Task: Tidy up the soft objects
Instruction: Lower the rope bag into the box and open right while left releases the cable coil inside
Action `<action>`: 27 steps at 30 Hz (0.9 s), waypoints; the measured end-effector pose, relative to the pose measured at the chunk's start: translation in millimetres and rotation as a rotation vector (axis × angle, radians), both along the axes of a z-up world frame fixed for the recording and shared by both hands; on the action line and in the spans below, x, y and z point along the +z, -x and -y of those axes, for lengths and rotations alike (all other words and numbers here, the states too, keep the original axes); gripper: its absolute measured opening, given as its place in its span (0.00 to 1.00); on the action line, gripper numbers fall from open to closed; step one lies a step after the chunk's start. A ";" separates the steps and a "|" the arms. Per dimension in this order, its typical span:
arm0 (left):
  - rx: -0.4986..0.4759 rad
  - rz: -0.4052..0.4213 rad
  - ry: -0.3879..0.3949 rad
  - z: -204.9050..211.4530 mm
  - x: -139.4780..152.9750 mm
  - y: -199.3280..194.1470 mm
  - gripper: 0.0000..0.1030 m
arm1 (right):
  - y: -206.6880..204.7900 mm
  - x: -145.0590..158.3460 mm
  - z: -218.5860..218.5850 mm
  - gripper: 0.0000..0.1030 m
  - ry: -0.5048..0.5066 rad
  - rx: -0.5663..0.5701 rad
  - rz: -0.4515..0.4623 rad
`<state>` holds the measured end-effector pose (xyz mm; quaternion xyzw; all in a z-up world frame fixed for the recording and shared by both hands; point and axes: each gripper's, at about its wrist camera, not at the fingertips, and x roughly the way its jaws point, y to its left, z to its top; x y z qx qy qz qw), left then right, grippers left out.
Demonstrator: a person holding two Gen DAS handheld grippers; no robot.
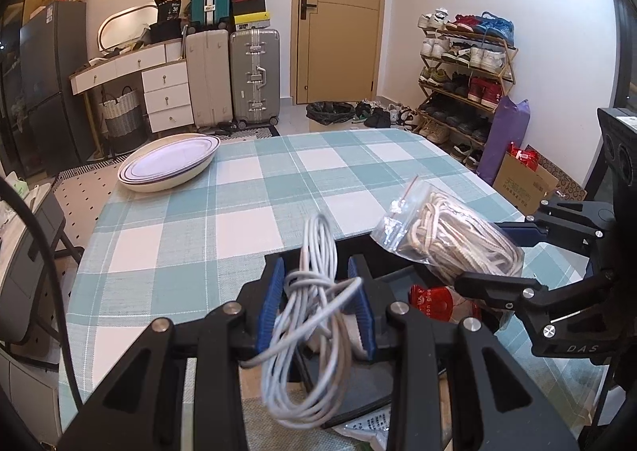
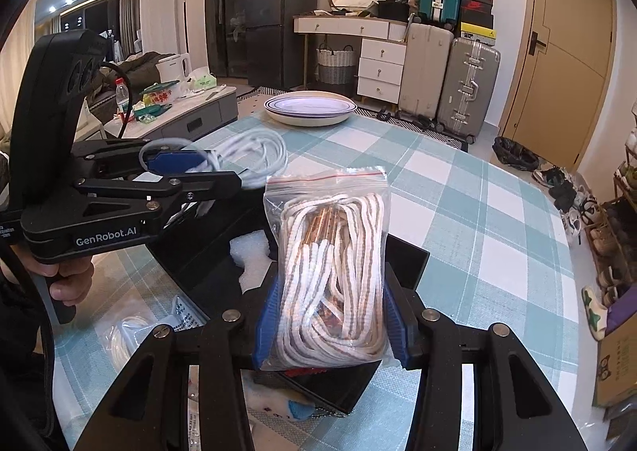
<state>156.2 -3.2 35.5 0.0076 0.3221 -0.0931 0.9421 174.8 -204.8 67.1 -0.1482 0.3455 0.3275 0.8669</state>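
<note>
My left gripper (image 1: 316,286) is shut on a coiled grey-white cable (image 1: 306,327) and holds it above a black box (image 1: 358,391). The cable also shows in the right wrist view (image 2: 254,154), with the left gripper (image 2: 207,172) at the left. My right gripper (image 2: 330,315) is shut on a clear zip bag of white and tan rope (image 2: 332,276), held upright above the black box (image 2: 402,264). The bag also shows in the left wrist view (image 1: 450,240), at the right, in the right gripper (image 1: 505,256).
The table has a teal and white checked cloth (image 1: 247,188). Stacked white plates (image 1: 169,166) stand at its far left corner. A red packet (image 1: 432,299), white foam (image 2: 254,256) and other bagged items (image 2: 131,335) lie in and around the box. Suitcases and a shoe rack stand behind.
</note>
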 end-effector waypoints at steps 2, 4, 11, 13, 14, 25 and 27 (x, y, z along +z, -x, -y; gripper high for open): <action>0.001 0.005 -0.004 1.6 0.6 1.3 0.32 | 0.5 -1.4 -1.1 0.45 -0.002 0.005 -0.002; -0.003 0.011 -0.009 3.6 1.0 2.5 0.32 | 0.7 -3.6 -2.5 0.45 0.003 0.009 -0.005; -0.013 0.016 0.002 4.0 5.4 5.9 0.32 | -2.7 -9.0 -7.3 0.45 0.005 0.005 -0.010; -0.024 0.018 0.019 3.3 7.4 6.9 0.31 | -4.5 -10.4 -8.8 0.45 0.008 0.006 -0.013; -0.030 0.019 0.029 3.2 8.0 6.9 0.31 | -5.0 -10.9 -9.6 0.45 0.015 0.006 -0.013; -0.071 0.001 0.042 11.9 2.4 8.4 0.31 | -6.0 -17.4 -19.9 0.45 0.072 0.039 0.007; -0.068 0.001 0.049 10.4 3.8 9.7 0.31 | -6.2 -18.6 -21.3 0.45 0.075 0.043 0.004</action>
